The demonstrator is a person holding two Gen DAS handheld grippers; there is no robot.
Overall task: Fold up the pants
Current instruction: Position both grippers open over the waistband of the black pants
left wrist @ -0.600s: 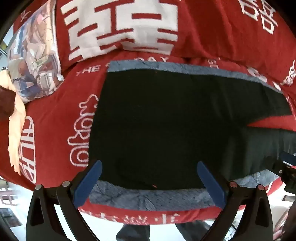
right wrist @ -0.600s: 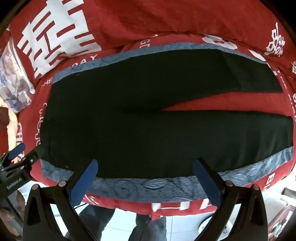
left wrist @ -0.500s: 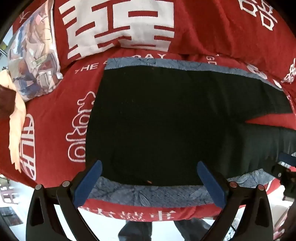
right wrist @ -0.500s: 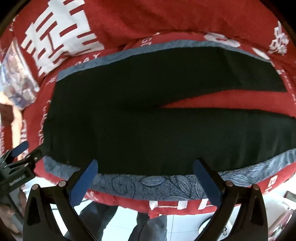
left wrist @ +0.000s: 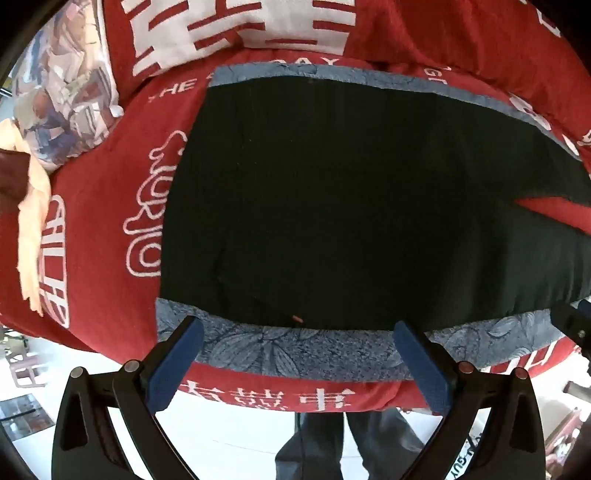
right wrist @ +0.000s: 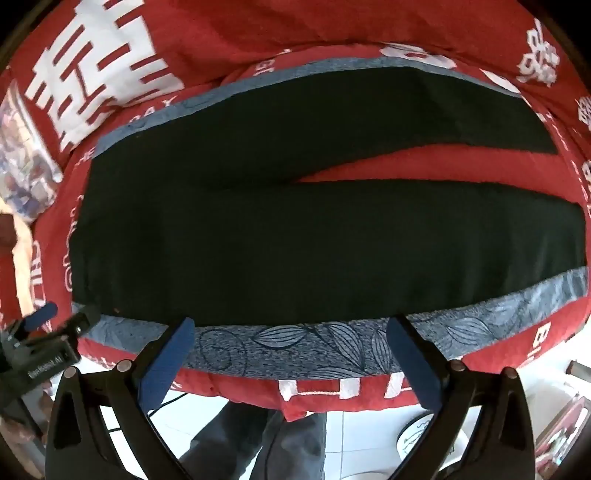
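Note:
Black pants [left wrist: 351,203] lie flat on a red blanket [left wrist: 92,240], waist at the left, both legs running right. In the right wrist view the legs [right wrist: 406,236] part in a narrow V. A grey-blue leaf-print stripe [left wrist: 277,350] runs along the near side seam. My left gripper [left wrist: 295,326] hangs open over that stripe near the waist, with nothing between its blue pads. My right gripper [right wrist: 290,325] is open above the stripe [right wrist: 314,343] of the near leg, also holding nothing. Each gripper shows at the edge of the other's view.
A patterned pillow [left wrist: 62,92] and a red cushion with a big white character [left wrist: 240,29] lie at the far left. A cream cloth [left wrist: 33,229] hangs at the left edge. Below the blanket's near edge are white floor tiles and a person's legs [right wrist: 258,435].
Both views have drawn back toward the blanket's near edge. The near stripe now sits between the fingertips, and more floor shows below. Both grippers stay open.

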